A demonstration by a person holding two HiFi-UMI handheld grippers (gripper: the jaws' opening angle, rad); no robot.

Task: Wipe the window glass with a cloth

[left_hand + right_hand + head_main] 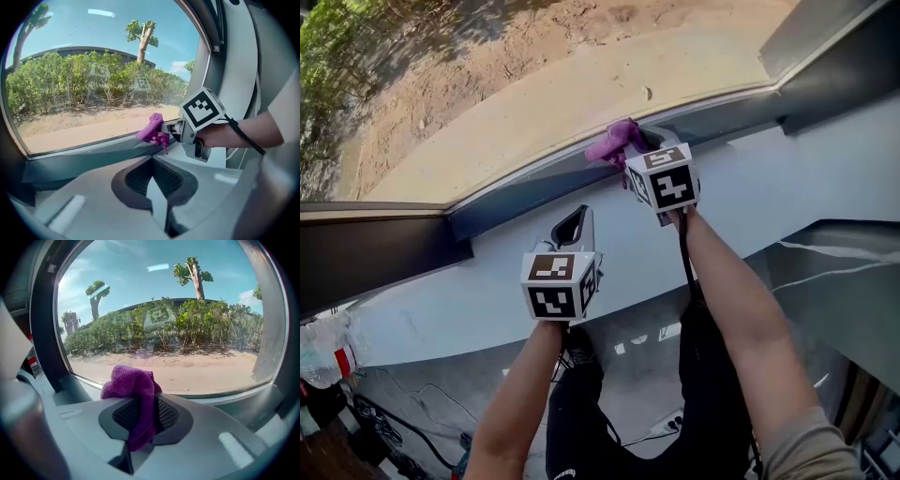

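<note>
The window glass (534,75) fills the top of the head view, with sand and bushes outside. A purple cloth (612,141) is bunched at the glass's lower edge, clamped in my right gripper (630,148). In the right gripper view the cloth (132,383) hangs down between the shut jaws of that gripper (140,423), close to the pane (164,310). My left gripper (574,223) hovers over the grey sill (469,281), lower left of the right one, shut with nothing in it. From the left gripper (157,190) I see the right gripper (171,132) pressing the cloth (152,129) by the frame.
A dark window frame (384,239) runs along the glass's bottom, with a vertical post (269,319) at the right. Below the sill, cables (394,427), a power strip (661,427) and a plastic-wrapped bundle (323,347) lie on the floor.
</note>
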